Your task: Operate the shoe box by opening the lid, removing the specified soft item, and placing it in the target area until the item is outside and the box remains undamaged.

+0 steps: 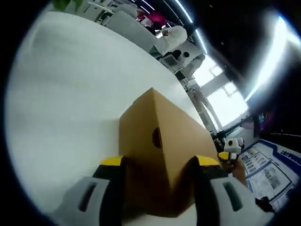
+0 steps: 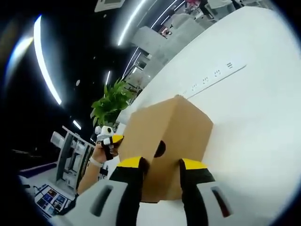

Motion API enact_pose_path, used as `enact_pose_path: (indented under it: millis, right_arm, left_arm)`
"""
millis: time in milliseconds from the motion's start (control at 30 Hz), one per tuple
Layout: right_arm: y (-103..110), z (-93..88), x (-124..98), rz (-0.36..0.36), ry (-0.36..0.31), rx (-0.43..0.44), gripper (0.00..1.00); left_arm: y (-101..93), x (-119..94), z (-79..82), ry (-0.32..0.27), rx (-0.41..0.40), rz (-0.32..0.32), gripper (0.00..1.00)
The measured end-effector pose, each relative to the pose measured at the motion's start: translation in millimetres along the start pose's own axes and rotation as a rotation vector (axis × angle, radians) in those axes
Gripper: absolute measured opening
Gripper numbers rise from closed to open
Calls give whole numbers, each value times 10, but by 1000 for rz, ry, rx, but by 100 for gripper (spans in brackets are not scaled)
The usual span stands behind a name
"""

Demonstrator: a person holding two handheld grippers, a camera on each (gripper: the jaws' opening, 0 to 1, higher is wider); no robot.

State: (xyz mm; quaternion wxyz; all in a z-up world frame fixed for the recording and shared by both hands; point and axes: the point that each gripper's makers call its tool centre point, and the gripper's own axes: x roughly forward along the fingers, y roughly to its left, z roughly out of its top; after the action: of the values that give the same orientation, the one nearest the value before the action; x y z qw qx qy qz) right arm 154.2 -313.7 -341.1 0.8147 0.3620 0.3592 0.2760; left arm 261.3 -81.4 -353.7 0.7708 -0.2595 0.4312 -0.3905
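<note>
A brown cardboard shoe box [image 1: 155, 117] with a round finger hole in its end stands on the white table [image 1: 61, 94], lid down. In the left gripper view my left gripper [image 1: 160, 162] has its yellow-tipped jaws pressed on both sides of the box's near corner. My right gripper [image 1: 229, 153], held by a hand, shows past the far end. In the right gripper view the box [image 2: 176, 125] fills the gap between the jaws of my right gripper [image 2: 162, 165], which is shut on its end. The left gripper [image 2: 107, 137] shows at the far end. The soft item is hidden.
A white power strip [image 2: 214, 75] lies on the table beyond the box. A green plant [image 2: 110, 101] stands past the table's edge. A person in white [image 1: 171, 37] stands far behind the table. Posters [image 1: 263, 165] sit low at the right.
</note>
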Motion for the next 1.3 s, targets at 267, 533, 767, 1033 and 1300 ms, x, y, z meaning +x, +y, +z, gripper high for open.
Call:
enact_pose_path:
  millis: [267,533,767,1033,1300]
  right_arm:
    - [-7,-5,-14,-1,-1,1,30]
    - [-8,-10,-27,-3,-1,0,30]
    - [-10,-11,-37,-5,-3,1,30]
    - [-16,-6,-38,-6,-2,2,30]
    - [-13,2,-25,-11,5,1,30]
  left_arm:
    - [-33,-17,-5,5,21,8,55]
    - [-20,-168,61,-42,-33,-31,36]
    - [-37,-150,59,-36,-31,-24,35]
    - [-40,-136,65,-39,-33,-25,35]
    - [-44,-134,71,-48,-25,-16,35]
